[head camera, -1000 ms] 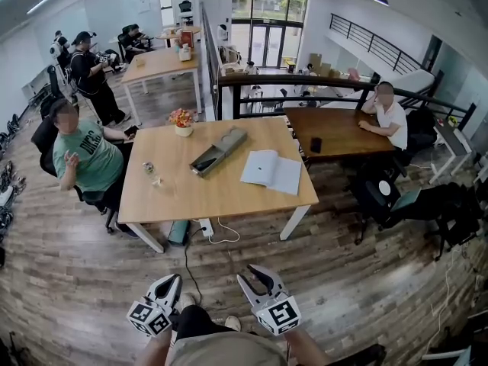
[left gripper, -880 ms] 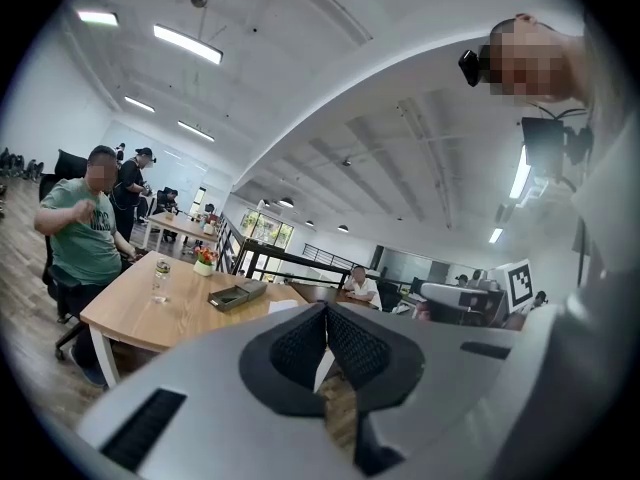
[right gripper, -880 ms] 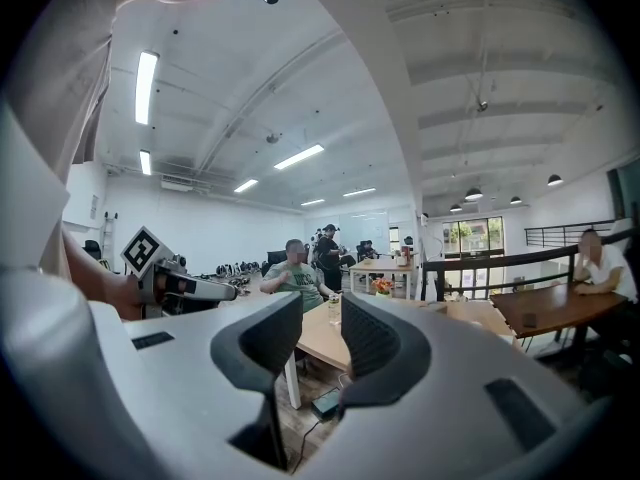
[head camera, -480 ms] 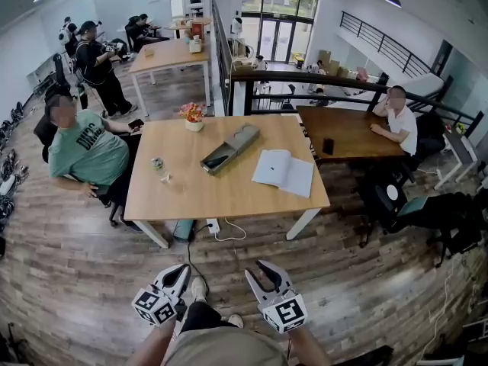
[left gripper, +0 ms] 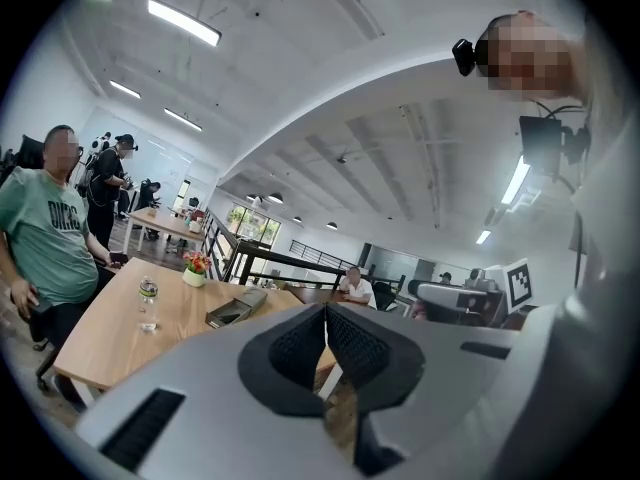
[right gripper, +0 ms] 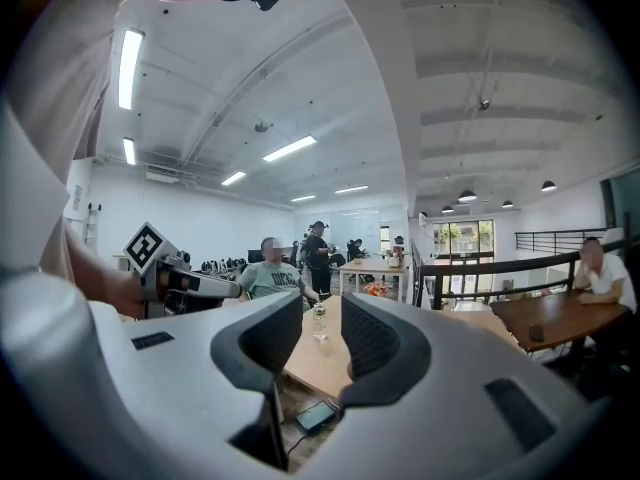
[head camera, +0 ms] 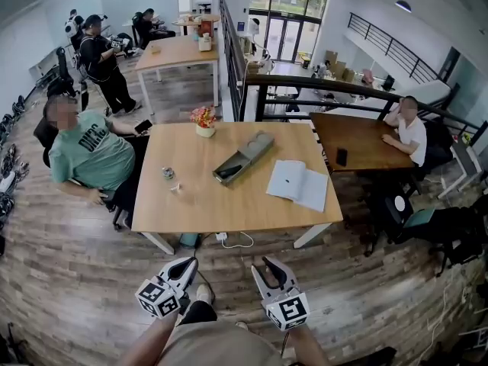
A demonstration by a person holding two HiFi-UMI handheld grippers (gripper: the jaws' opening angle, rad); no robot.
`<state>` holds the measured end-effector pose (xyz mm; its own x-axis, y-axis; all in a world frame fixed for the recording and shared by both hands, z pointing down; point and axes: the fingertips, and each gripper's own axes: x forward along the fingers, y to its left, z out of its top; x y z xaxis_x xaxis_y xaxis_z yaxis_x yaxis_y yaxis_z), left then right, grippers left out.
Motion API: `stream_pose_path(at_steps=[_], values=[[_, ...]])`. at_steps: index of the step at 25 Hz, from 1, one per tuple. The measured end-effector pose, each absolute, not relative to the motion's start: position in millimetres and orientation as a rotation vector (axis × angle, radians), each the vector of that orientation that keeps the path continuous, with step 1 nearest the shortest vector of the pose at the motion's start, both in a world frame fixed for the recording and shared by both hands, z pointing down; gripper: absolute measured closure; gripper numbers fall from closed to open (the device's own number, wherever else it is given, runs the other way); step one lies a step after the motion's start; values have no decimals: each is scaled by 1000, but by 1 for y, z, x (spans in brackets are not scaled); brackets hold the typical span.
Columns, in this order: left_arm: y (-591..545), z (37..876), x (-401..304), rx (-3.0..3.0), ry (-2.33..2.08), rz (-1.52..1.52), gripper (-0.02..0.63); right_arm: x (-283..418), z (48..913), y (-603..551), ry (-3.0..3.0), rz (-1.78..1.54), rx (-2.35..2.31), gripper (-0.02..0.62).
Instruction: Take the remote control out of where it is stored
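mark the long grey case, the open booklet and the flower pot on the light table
long grey case [head camera: 244, 158]: head view, on its middle.
open booklet [head camera: 297, 184]: head view, near its centre fold.
flower pot [head camera: 204, 130]: head view, on the white pot below the flowers.

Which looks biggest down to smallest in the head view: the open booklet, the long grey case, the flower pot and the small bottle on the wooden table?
1. open booklet
2. long grey case, about as long but narrower
3. flower pot
4. small bottle
All four share one table, so nearness barely affects the order.
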<state>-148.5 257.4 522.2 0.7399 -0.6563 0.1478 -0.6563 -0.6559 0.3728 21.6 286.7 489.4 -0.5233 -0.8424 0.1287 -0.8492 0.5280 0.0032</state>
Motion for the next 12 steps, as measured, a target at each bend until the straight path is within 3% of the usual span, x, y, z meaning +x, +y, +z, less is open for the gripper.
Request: stream_pose_path(at_steps=[12], values=[[167, 522, -195, 2539, -961, -40, 601, -26, 479, 196, -2596, 48, 1481, 491]])
